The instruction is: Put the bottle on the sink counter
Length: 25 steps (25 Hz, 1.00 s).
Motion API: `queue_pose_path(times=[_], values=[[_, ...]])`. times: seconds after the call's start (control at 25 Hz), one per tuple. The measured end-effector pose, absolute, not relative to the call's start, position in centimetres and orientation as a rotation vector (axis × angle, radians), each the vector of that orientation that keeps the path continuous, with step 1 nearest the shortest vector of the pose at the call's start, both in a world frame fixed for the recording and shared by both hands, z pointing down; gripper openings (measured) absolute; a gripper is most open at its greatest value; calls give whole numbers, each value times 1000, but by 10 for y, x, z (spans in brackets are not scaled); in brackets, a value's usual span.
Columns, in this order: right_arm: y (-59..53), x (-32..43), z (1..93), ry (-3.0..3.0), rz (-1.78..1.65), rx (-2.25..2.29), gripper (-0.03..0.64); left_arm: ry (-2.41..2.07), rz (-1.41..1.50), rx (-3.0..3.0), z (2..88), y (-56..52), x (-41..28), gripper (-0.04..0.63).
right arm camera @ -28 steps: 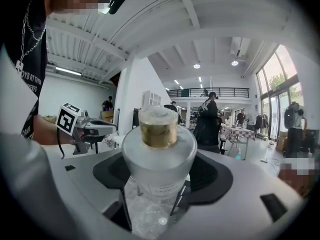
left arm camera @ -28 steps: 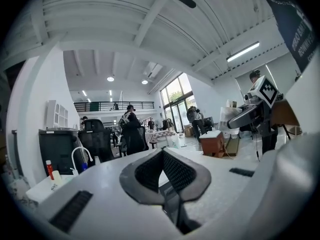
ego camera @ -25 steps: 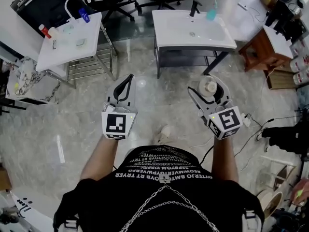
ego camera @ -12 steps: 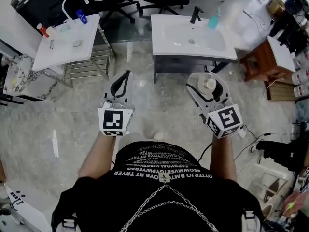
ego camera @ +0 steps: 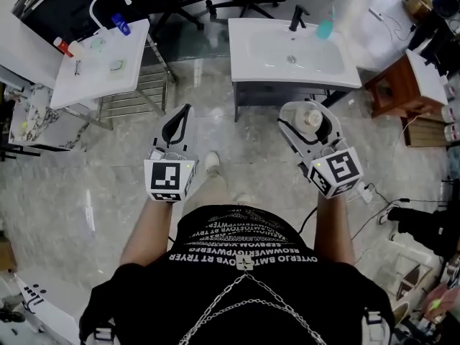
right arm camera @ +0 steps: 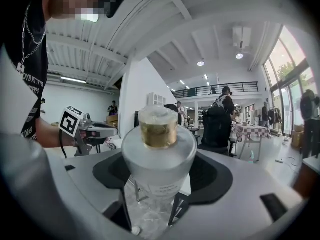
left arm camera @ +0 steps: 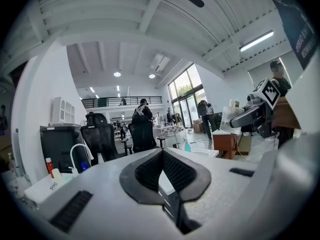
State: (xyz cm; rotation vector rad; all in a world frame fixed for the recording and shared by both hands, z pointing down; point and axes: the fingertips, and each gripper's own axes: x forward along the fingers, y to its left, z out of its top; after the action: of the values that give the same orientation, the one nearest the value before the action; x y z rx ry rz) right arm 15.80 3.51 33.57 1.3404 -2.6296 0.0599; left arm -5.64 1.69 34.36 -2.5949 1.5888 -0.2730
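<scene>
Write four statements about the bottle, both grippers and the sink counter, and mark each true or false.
1. The jaws of the right gripper clamp a frosted clear bottle with a gold collar. True.
2. The left gripper holds a cup. False: its jaws are shut on nothing.
3. The bottle stands on the white sink counter. False: it is held over the marble floor, short of the counter.
4. A black faucet and a small teal container stand at the counter's back edge. True.

- bottle (right arm camera: 159, 156): frosted clear, amber neck
- right tongs (ego camera: 309, 117): pale grey, black pads (right arm camera: 212, 176), black-and-white square markers
- sink table (ego camera: 248, 49): white
- floor (ego camera: 244, 142): grey, marble-veined
</scene>
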Motion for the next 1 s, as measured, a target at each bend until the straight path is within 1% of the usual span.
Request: queue_pose_path(times=[0.4, 1.0], values=[[-46, 135, 342, -2602, 62, 1347, 330, 1491, -287, -2640, 344, -83, -60, 6], [-172, 80, 329, -2526, 52, 1447, 330, 1329, -215, -2701, 329, -222, -109, 6]])
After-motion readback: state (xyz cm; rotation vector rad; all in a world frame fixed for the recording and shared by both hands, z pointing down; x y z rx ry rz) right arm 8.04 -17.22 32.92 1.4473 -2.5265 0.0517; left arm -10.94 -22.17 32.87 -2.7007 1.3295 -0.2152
